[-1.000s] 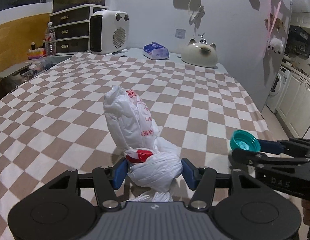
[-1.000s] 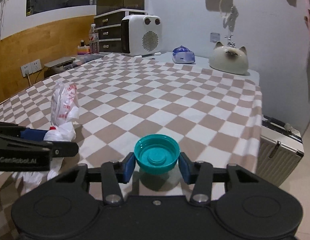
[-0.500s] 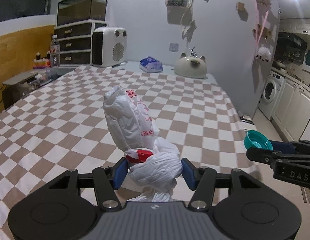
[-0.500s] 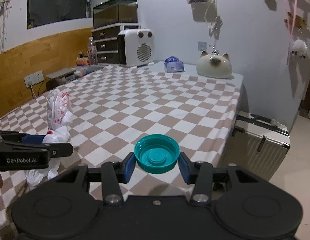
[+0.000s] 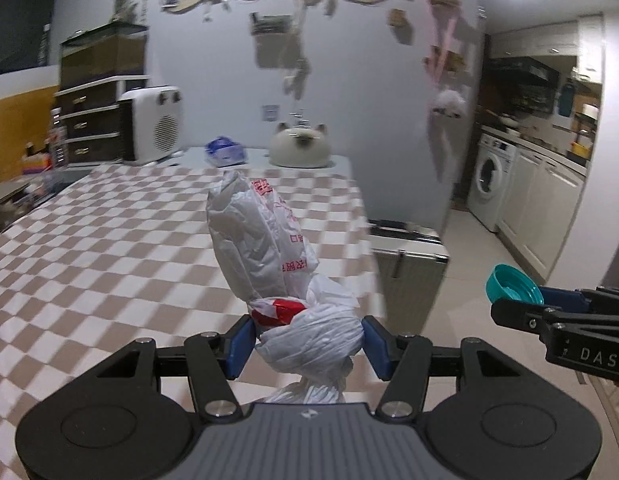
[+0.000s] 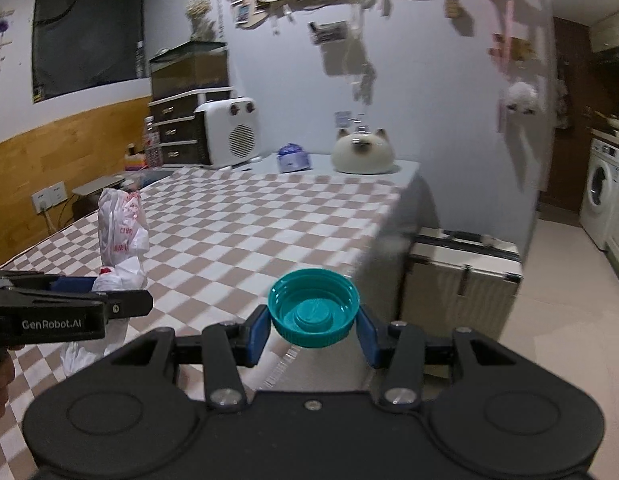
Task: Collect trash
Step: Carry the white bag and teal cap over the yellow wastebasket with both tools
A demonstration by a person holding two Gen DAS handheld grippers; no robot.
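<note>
Both tongs have pulled back from the tabletop [image 5: 109,240] edge. Left tongs [image 5: 308,342] pinch the white bag [image 5: 269,264]; right tongs [image 6: 313,330] pinch the teal cap [image 6: 313,312]. Only the right view shows the cap's hollow inside, at 6 o'clock.

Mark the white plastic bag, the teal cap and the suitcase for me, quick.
white plastic bag [image 5: 265,240]: left wrist view, on the upright upper bulge above the gripped knot.
teal cap [image 6: 314,309]: right wrist view, on its hollow inner face.
suitcase [image 6: 461,280]: right wrist view, on its pale ribbed front.
</note>
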